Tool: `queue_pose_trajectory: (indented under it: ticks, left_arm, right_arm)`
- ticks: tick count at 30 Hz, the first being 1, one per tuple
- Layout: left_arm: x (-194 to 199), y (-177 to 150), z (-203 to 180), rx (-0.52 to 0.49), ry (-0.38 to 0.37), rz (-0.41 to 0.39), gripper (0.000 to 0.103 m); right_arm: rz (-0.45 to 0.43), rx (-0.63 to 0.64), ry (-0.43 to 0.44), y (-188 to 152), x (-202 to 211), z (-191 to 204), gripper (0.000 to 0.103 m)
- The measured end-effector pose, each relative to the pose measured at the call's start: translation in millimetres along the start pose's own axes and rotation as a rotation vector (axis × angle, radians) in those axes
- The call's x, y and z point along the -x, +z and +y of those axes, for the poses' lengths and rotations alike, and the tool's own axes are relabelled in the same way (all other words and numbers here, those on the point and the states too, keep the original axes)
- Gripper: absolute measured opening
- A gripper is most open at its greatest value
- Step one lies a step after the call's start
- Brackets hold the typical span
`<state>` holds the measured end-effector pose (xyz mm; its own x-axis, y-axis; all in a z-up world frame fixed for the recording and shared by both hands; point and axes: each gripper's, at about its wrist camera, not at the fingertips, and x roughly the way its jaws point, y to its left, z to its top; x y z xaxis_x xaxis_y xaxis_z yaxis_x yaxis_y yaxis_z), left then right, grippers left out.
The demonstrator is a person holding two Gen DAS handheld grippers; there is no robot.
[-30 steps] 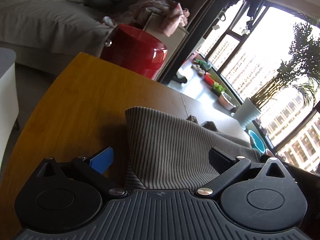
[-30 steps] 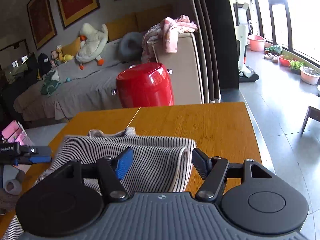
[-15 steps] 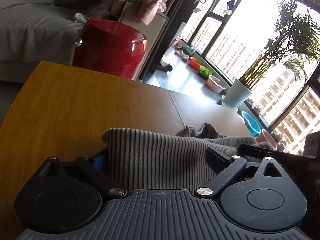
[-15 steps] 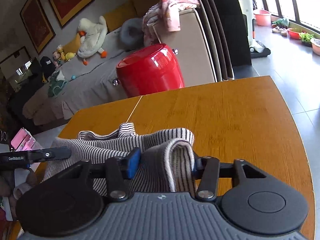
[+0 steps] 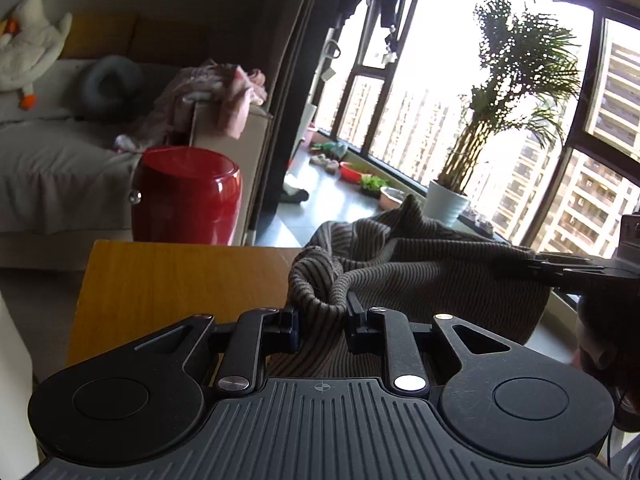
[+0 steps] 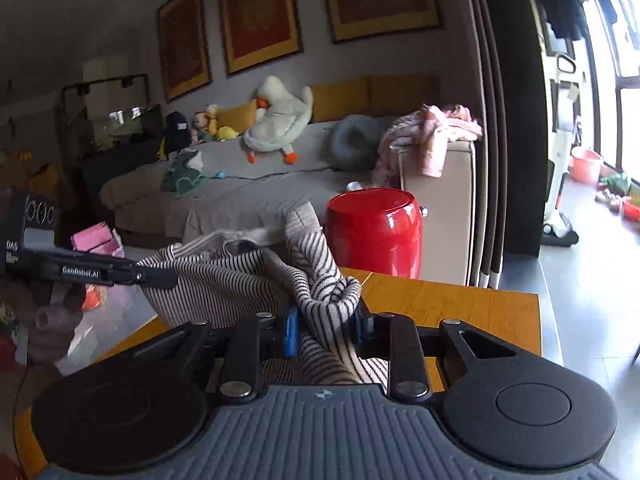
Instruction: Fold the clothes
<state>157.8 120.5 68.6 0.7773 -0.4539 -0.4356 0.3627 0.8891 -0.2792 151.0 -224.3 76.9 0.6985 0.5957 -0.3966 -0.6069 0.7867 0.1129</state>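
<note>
The left gripper [image 5: 322,320] was closing its jaws on a bunched fold of the striped garment [image 5: 420,276], which sat pinched between its pads and stretched away to the right toward the other tool. The right gripper [image 6: 328,330] was likewise closing on another bunched edge of the same garment [image 6: 248,280], the cloth spanning between the two tongs above the wooden table [image 6: 460,304]. Beyond both stood a red stool [image 6: 374,232].
</note>
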Motion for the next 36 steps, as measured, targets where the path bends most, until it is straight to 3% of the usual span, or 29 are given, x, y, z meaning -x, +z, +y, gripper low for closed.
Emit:
queue_pose_trajectory:
  ticks: [4,8,11,15,18,19,22,25,28,30,31,34,36]
  left_arm:
    - [46,-47,-10,0.011,-0.019,0.057,0.024]
    - [63,-91,-6,0.034,0.006,0.154,0.030]
    - [71,-109,-1,0.070,0.025,0.213,0.038]
    - [95,-109,6,0.085,0.002,0.187,0.061]
    - [112,-98,13,0.124,-0.007,0.129,0.083]
    - [113,-94,16,0.144,-0.007,0.116,0.085]
    - [95,-90,17,0.207,-0.018,0.133,0.091]
    - [65,-96,13,0.234,-0.014,0.196,0.092]
    - [35,-108,8,0.220,0.036,0.271,0.092]
    - [30,-109,3,0.187,0.047,0.250,0.092]
    - [26,-108,2,0.181,0.050,0.249,0.086]
    - [10,-103,-3,0.151,0.066,0.243,0.072]
    - [-4,-97,-5,0.112,0.088,0.228,0.068]
  right_arm:
    - [0.102,0.095,0.004,-43,32,39,0.024]
    - [0.226,0.156,-0.028,-89,42,61,0.024]
    - [0.260,0.112,-0.025,-104,57,57,0.033]
    - [0.233,-0.020,0.000,-100,89,36,0.041]
    - [0.159,-0.126,-0.011,-90,107,18,0.055]
    - [0.131,-0.178,-0.010,-87,109,11,0.061]
    - [0.087,-0.345,0.009,-87,94,-9,0.066]
    - [0.141,-0.415,0.008,-98,56,-12,0.066]
    - [0.213,-0.417,0.026,-114,25,-2,0.066]
    - [0.225,-0.371,0.023,-119,11,8,0.065]
    - [0.214,-0.330,0.011,-117,7,11,0.057]
    - [0.194,-0.318,-0.022,-106,-17,2,0.049]
    - [0.176,-0.308,-0.045,-97,-35,-10,0.042]
